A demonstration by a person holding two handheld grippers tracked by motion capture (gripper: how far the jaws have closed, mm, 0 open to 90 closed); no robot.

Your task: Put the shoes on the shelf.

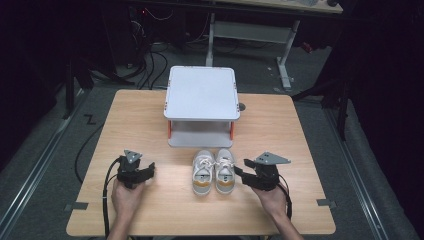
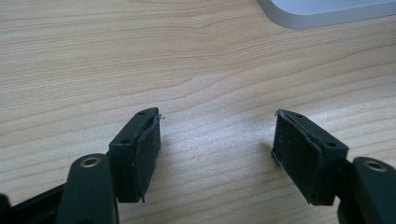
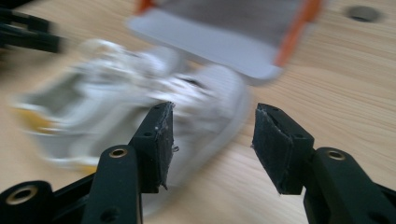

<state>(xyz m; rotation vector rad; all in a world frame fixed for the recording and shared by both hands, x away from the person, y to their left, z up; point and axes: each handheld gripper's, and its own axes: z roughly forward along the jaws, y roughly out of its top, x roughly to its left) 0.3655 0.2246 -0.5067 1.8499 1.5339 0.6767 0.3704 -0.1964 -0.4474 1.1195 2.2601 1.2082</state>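
A pair of white shoes (image 1: pixel 214 171) with tan heels stands side by side near the table's (image 1: pixel 140 115) front centre, toes toward a small grey two-tier rack (image 1: pixel 202 95) with orange posts; both tiers appear bare. The right gripper (image 1: pixel 240 168) sits just beside the right shoe, jaws spread, nothing between them. Its own view (image 3: pixel 212 140) shows the shoes (image 3: pixel 140 107) and the rack's lower shelf (image 3: pixel 219 42), blurred. The left gripper (image 1: pixel 150 167) lies well apart to the left; its view (image 2: pixel 217 140) shows jaws spread over bare wood and a cut-off rack corner (image 2: pixel 327 11).
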